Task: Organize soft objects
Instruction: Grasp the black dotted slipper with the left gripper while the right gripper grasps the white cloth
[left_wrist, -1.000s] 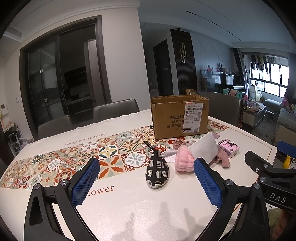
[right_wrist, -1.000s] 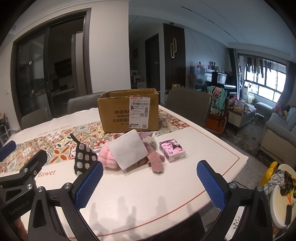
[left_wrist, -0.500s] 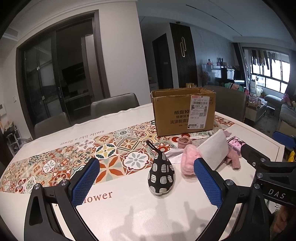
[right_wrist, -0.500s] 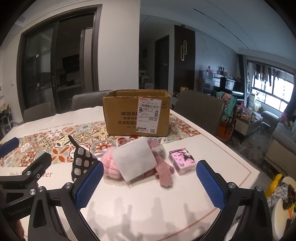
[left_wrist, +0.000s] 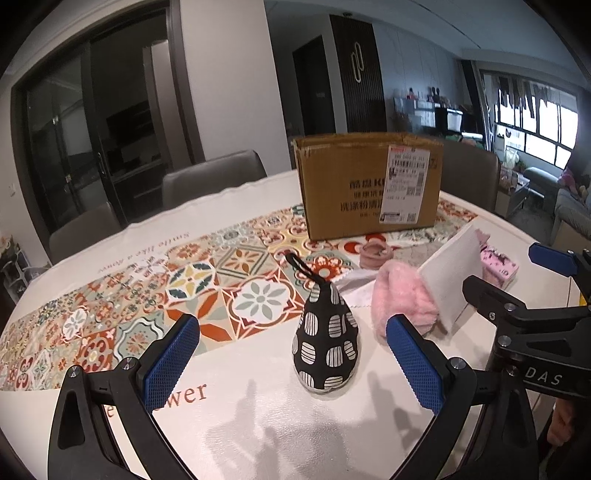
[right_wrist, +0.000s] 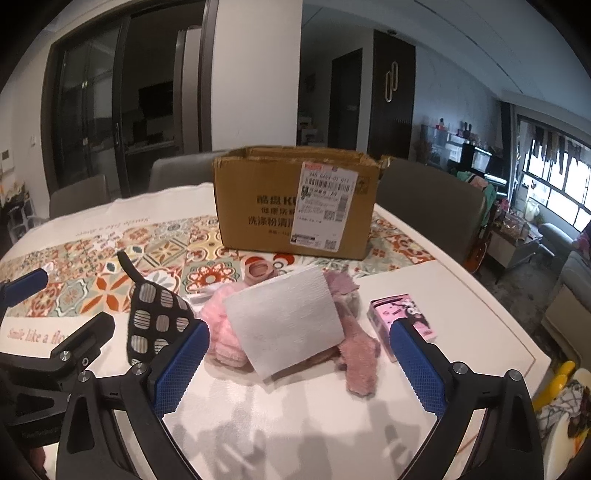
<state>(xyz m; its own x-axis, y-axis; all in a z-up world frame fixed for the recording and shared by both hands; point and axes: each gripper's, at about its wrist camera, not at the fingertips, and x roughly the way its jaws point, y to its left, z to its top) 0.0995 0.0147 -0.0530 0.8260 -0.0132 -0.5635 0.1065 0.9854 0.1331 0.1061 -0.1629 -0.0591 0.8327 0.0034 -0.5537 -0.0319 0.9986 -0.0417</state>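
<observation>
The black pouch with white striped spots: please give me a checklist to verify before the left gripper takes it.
1. Left gripper open: ok.
2. Black pouch with white striped spots between its blue padded fingers: ok, not yet touched.
3. Pouch apart from the fluffy pink plush item: ok, a gap shows.
4. Right gripper open and empty: ok.
5. Brown cardboard box top open: ok.
6. Room inside the box: cannot tell.

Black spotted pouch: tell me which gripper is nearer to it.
Left. The left gripper is open with the black spotted pouch standing between its fingers. The right gripper is open around the white cloth, with the pouch off to its left.
</observation>
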